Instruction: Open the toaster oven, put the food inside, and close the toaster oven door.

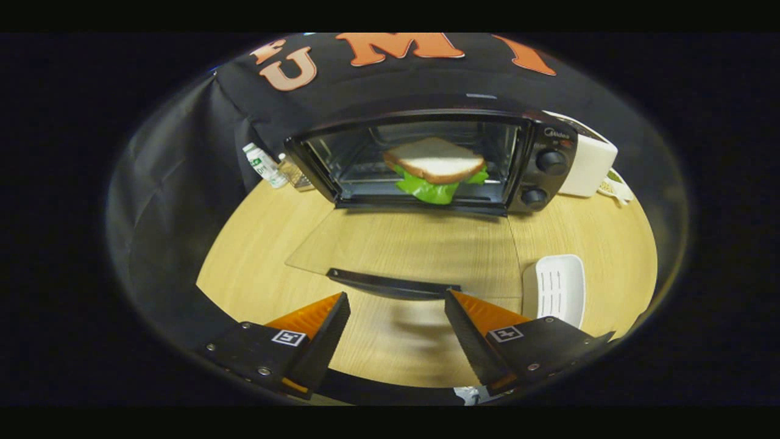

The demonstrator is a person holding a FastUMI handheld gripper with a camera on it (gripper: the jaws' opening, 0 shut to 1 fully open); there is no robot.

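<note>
The black toaster oven [548,161] stands at the back of the wooden table with its glass door [414,244] folded down flat toward me. Inside on the rack lies a sandwich [436,161] of white bread with green lettuce hanging out in front. The door's black handle [390,283] lies just ahead of my fingertips, partly between them. My gripper [396,302] is open, nothing held; its orange-and-black fingers [317,317] stand apart on either side of the handle's end.
A white slotted tray [556,289] lies on the table to the right, beside my right finger. A white appliance [588,164] stands right of the oven. A small bottle [263,164] and a jar [294,172] stand left of it.
</note>
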